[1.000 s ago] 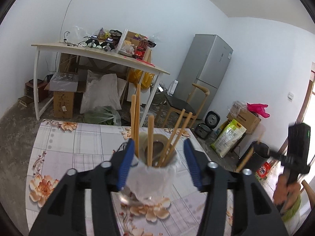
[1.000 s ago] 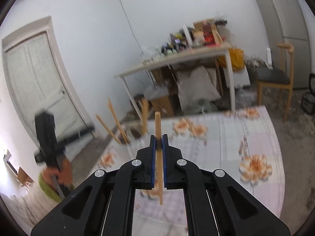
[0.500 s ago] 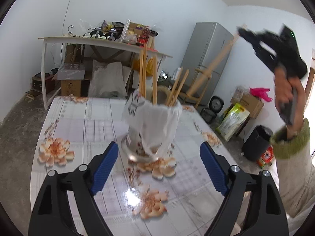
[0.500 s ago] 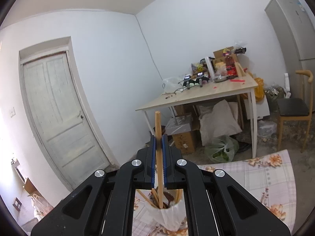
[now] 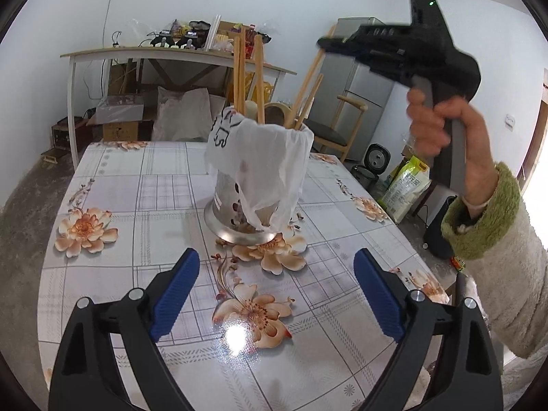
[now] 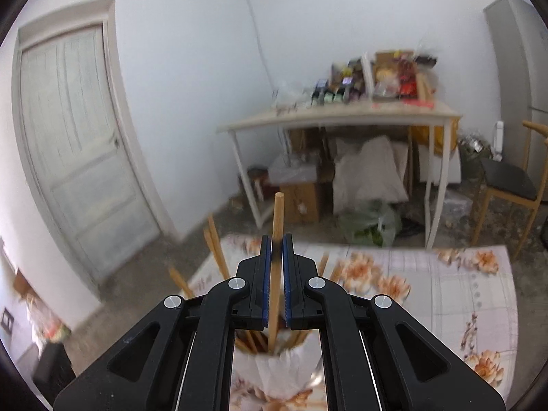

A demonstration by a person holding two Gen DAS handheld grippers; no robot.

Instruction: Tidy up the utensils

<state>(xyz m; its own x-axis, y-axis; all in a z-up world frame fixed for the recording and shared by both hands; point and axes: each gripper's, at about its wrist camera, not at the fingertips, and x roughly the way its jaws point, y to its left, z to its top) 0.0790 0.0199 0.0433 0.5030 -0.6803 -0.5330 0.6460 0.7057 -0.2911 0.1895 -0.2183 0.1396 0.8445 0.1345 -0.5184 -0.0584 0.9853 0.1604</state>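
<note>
A perforated metal holder (image 5: 236, 205) lined with a white plastic bag stands on the floral tablecloth (image 5: 137, 188), with several wooden chopsticks (image 5: 258, 78) upright in it. My left gripper (image 5: 275, 260) hangs just in front of it, jaws opening wide, nothing between them. My right gripper (image 5: 323, 44), held by a hand (image 5: 441, 126), hovers above the holder's right side. In the right wrist view the right gripper (image 6: 275, 250) is shut on one chopstick (image 6: 277, 219), whose lower end dips into the holder (image 6: 274, 366) among the other chopsticks (image 6: 214, 243).
Behind the table stand a cluttered white desk (image 5: 171, 53), a grey fridge (image 5: 363, 78), a wooden chair (image 5: 332, 130), a rice cooker (image 5: 378, 157) and a green sack (image 5: 407, 185). A pale door (image 6: 78, 157) is on the left wall. A fleecy sleeve (image 5: 486, 226) fills the right edge.
My left gripper let go of the holder, drew back and opened wide. My right gripper carried its chopstick over the holder and lowered the tip into it.
</note>
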